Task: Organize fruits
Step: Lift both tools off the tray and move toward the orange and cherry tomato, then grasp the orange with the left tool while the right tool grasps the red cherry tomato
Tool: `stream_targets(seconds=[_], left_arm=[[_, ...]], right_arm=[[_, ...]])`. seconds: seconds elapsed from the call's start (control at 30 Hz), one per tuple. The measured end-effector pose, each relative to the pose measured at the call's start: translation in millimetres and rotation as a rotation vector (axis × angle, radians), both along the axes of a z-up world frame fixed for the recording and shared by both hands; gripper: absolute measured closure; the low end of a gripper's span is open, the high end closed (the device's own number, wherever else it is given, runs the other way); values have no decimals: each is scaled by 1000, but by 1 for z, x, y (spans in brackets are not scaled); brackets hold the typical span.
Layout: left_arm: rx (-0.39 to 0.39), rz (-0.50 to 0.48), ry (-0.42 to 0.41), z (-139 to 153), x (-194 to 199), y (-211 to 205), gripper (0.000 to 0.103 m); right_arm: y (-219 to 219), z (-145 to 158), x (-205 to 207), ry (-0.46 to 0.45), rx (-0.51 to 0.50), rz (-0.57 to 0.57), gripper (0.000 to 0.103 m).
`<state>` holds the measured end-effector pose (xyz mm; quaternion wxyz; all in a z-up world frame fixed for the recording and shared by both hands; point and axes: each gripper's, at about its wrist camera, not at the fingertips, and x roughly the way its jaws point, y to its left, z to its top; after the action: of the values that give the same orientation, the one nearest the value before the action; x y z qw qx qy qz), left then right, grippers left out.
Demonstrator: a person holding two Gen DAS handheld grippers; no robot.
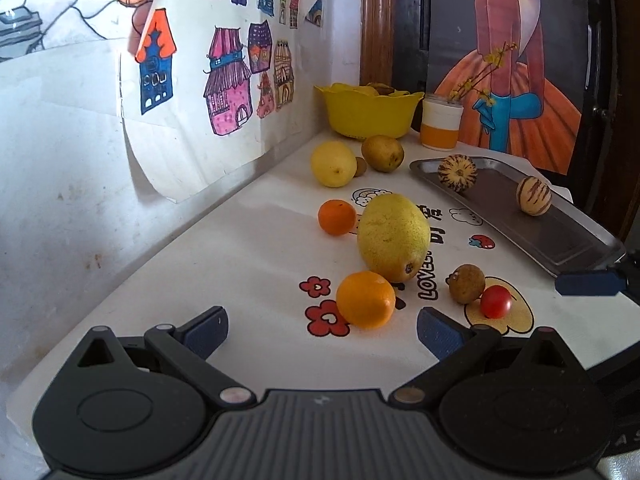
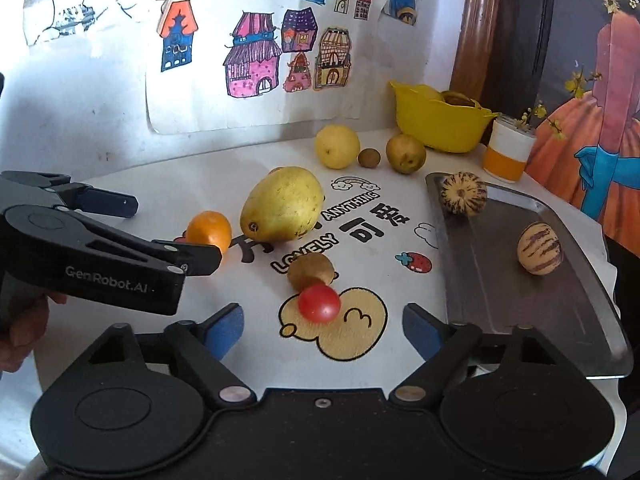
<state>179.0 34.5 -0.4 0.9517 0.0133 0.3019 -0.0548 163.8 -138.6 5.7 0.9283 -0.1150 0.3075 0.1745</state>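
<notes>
Tools (image 1: 322, 330) (image 2: 323, 330) gape before orange (image 1: 365, 299) and tomato (image 2: 319, 302).

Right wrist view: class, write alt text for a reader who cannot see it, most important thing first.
The open right gripper hovers just short of a cherry tomato touching a small brown fruit on a white cartoon-printed tablecloth. The open left gripper reaches in beside an orange and large yellow mango. Two striped melons sit on a metal tray.
</notes>
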Motion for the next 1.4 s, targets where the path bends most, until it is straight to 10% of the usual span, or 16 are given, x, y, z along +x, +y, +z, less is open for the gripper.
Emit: stream_targets(seconds=[0.37, 1.03, 1.4], left_arm=[[-30, -43, 12, -2, 10, -2, 7], [-19, -69, 43, -2, 17, -16, 54], [-52, -37, 78, 3, 14, -17, 66]], right_arm=[[-6, -5, 15, 56, 82, 0, 34], [-13, -5, 15, 54, 142, 1, 76], [-25, 0, 4, 43, 187, -4, 77]])
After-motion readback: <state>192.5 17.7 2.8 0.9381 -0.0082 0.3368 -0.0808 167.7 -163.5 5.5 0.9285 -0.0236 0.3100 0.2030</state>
